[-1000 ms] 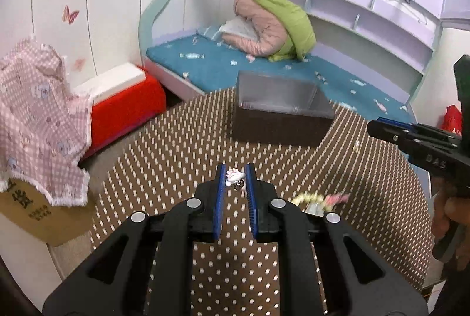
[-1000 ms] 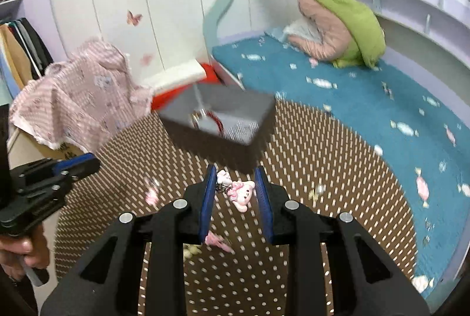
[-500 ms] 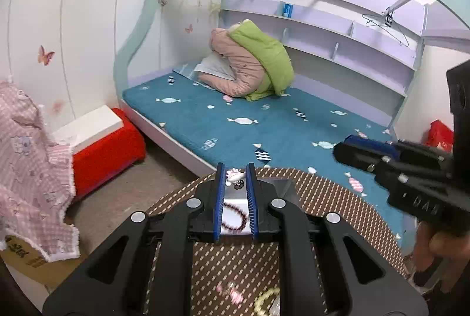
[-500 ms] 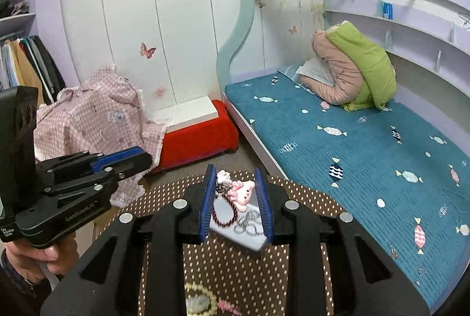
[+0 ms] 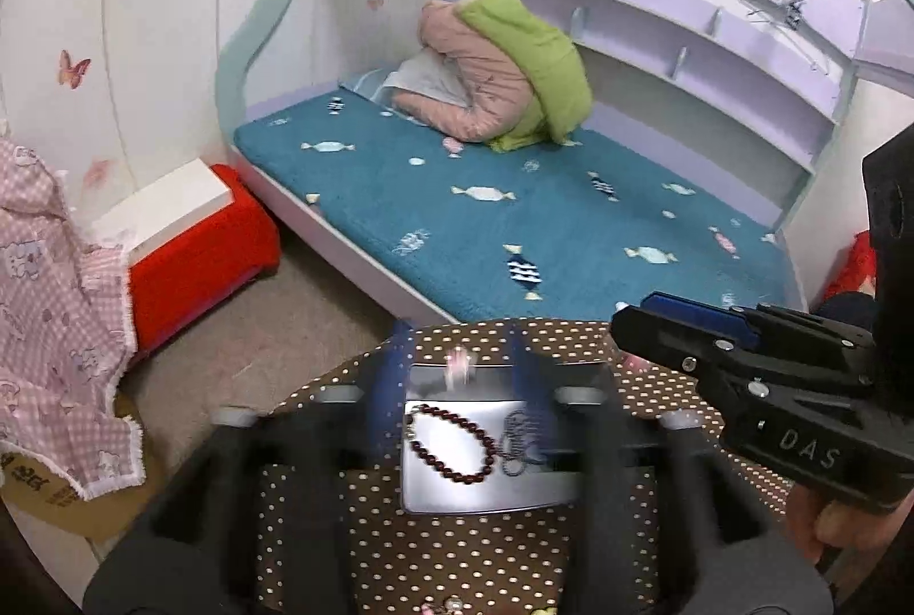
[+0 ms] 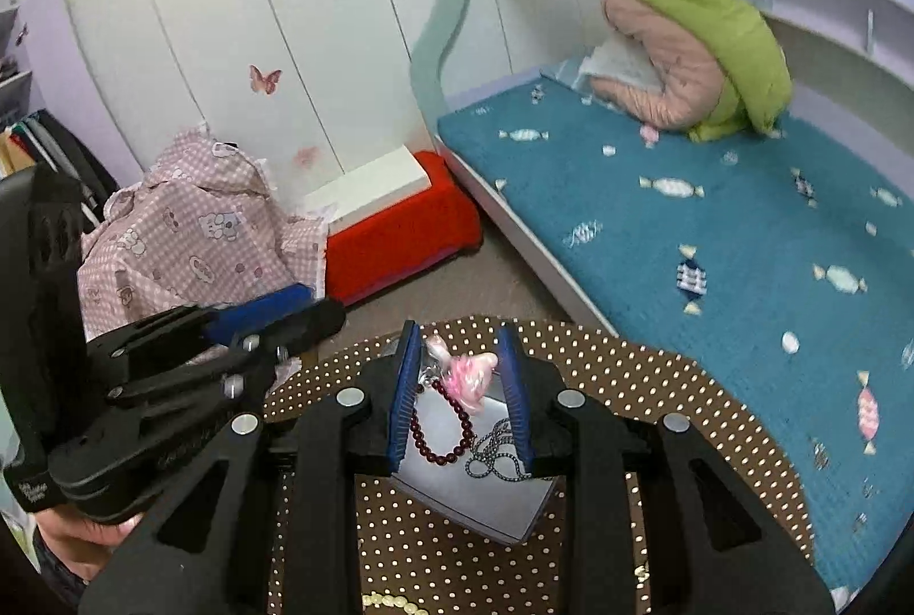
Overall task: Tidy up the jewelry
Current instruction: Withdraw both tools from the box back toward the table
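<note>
Right wrist view: the right gripper is nearest, its blue fingers apart, with a pink charm sitting between them; I cannot tell whether they pinch it. Under it lies the grey box on the brown dotted table, holding a dark red bead bracelet and a silver chain. In the left wrist view the left gripper is blurred, fingers spread wide over the same box, a small pink trinket smeared between them. Beyond are the red stool and teal bed.
</note>
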A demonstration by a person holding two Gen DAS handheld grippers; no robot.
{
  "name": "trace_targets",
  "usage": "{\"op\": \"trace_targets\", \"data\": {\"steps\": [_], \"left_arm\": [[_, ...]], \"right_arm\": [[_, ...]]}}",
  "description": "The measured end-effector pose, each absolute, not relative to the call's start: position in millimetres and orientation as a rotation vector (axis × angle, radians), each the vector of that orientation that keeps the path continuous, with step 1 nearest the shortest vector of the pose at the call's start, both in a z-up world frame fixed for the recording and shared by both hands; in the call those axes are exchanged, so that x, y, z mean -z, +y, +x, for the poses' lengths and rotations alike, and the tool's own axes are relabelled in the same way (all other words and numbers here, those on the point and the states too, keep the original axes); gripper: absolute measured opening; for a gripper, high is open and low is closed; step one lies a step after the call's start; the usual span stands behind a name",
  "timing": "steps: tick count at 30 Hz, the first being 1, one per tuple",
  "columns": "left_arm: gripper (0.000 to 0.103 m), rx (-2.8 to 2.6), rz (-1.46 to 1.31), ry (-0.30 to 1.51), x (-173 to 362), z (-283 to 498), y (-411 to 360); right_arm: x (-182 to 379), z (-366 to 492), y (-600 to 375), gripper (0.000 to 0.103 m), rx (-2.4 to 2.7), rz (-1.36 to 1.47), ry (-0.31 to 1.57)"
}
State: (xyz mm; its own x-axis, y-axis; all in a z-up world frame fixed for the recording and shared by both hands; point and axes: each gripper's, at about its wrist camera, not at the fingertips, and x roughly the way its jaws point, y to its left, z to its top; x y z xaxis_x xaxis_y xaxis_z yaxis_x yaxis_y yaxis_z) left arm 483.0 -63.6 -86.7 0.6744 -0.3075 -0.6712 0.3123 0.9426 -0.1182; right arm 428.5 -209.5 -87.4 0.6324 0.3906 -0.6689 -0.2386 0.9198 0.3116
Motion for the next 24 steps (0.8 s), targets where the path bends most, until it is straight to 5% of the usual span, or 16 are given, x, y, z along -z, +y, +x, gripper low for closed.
{"op": "trace_targets", "data": {"steps": [2, 6, 9, 24], "left_arm": [[0.073, 0.326, 0.015, 0.732, 88, 480, -60], [0.089, 0.285, 0.013, 0.700, 85, 467, -45], [0.092, 0.264, 0.010, 0.671, 78, 453, -37], [0.097, 0.200, 0.051, 0.443, 18, 319, -23]], "right_arm": [[90, 429, -211, 0.030, -0.355, 0.218, 0.818], [89, 423, -219, 0.073, -0.311, 0.249, 0.803], [84, 412, -225, 0.096, -0.288, 0.272, 0.769], [26, 310, -230, 0.096, -0.218, 0.182, 0.579]]}}
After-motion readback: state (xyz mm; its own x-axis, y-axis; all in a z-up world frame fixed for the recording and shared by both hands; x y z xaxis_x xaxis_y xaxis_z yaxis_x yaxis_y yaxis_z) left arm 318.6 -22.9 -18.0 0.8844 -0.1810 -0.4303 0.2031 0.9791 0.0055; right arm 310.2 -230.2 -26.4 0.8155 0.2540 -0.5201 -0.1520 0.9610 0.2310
